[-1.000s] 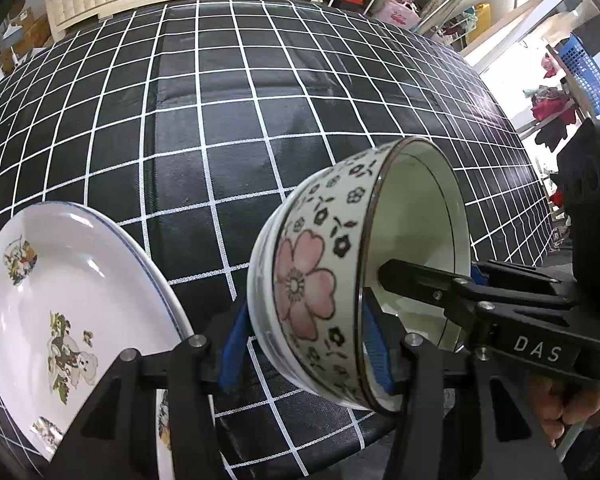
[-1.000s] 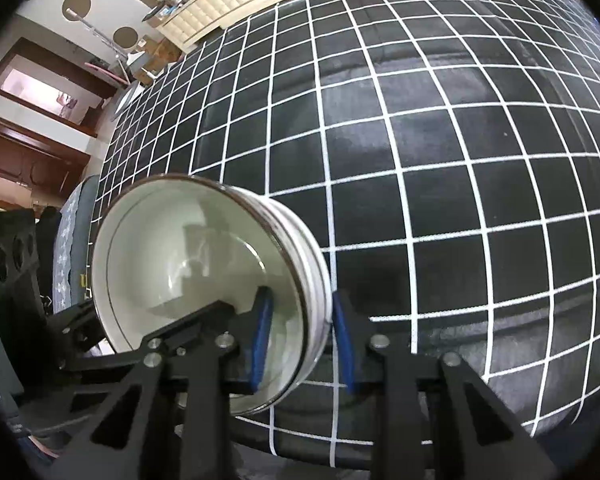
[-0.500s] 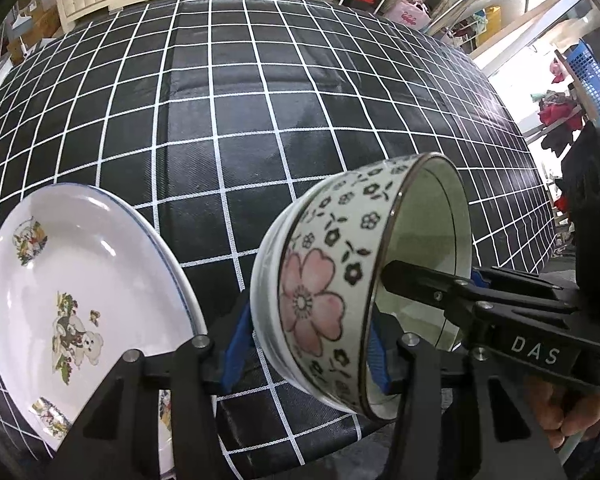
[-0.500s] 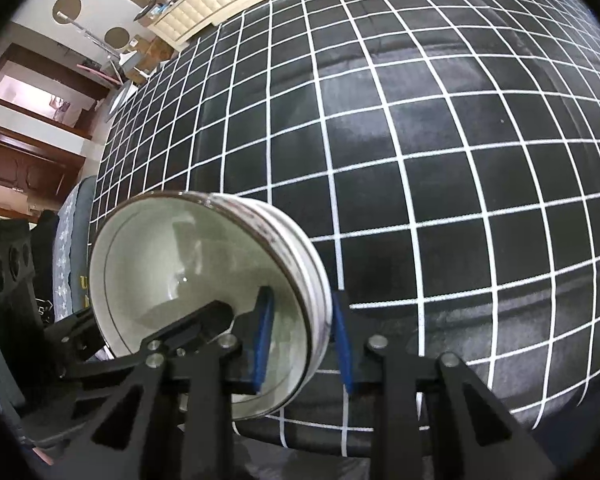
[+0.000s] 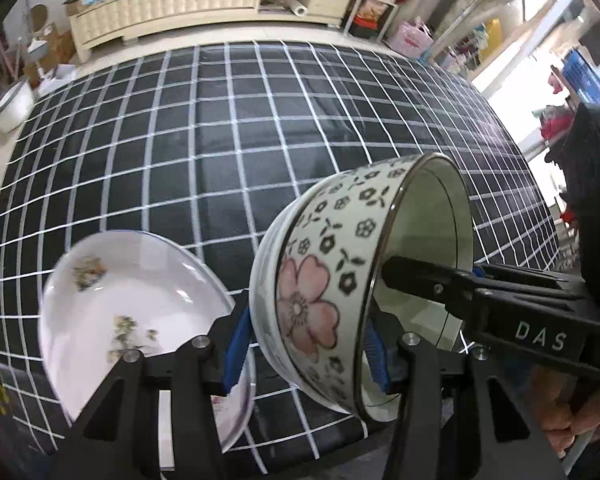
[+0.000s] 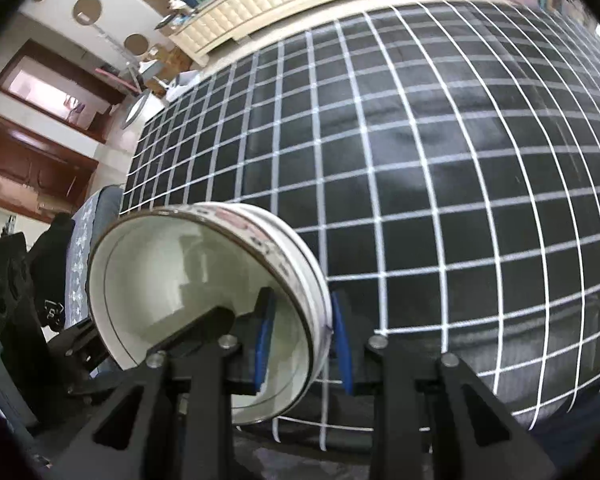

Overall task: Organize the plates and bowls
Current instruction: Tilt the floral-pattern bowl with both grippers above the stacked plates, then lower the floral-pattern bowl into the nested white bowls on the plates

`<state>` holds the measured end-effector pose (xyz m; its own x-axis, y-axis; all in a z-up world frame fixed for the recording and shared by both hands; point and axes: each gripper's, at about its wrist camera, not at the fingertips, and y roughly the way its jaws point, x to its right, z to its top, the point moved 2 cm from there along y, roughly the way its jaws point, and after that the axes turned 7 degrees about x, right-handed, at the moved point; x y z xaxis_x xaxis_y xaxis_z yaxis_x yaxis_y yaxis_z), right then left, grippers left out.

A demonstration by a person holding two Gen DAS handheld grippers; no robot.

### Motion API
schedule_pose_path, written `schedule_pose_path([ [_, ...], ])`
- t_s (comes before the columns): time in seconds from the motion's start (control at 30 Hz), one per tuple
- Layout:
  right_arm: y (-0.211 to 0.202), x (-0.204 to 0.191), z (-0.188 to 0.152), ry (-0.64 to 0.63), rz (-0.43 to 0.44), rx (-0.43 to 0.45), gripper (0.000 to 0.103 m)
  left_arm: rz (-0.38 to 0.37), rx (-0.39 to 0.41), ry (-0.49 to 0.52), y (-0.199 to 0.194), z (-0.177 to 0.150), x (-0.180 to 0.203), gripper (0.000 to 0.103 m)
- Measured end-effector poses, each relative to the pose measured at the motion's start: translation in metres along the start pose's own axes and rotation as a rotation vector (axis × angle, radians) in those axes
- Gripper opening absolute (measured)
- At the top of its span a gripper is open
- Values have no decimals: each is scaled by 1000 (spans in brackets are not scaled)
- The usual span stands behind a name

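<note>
A floral bowl (image 5: 324,280), white with black blossoms and one pink flower, is held on its side above the near table edge. My left gripper (image 5: 304,344) is shut on its body. My right gripper (image 6: 302,340) is shut on the bowl's rim (image 6: 300,264), one finger inside the bowl; it shows in the left wrist view as a black arm marked DAS (image 5: 540,320). A white plate (image 5: 132,312) with small printed pictures lies on the table to the left of the bowl.
The table (image 5: 228,128) wears a black cloth with a white grid. Beyond its far edge stand a cream cabinet (image 5: 172,4) and cluttered shelves (image 5: 372,8). A white basin (image 5: 10,104) sits on the floor at far left.
Both grippers have lifted and drawn back with the bowl, so more of the table and room shows. The plate now looks farther off and blurred.
</note>
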<state>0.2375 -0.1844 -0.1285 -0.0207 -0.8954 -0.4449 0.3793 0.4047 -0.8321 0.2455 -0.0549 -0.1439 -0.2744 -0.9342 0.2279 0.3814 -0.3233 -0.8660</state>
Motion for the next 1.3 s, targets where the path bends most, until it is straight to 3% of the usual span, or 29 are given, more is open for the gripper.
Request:
schedule_pose_path([
  [0.33,28,-72,5,-101,65,-38,32,75,48,-92,-45,-2,-58,48],
  [0.6,68,-108,-9,-150,68,-134,32,97,32,-185,-57,-30,-104,48],
  [0.8,89,-113,-17,-149,55,-195,32,105,-12,-227,-50,-50,-125,49],
  [1.3,98,-117,-16,-175,17,-184,32,32,-11,-276,-34,-46,-146,49],
])
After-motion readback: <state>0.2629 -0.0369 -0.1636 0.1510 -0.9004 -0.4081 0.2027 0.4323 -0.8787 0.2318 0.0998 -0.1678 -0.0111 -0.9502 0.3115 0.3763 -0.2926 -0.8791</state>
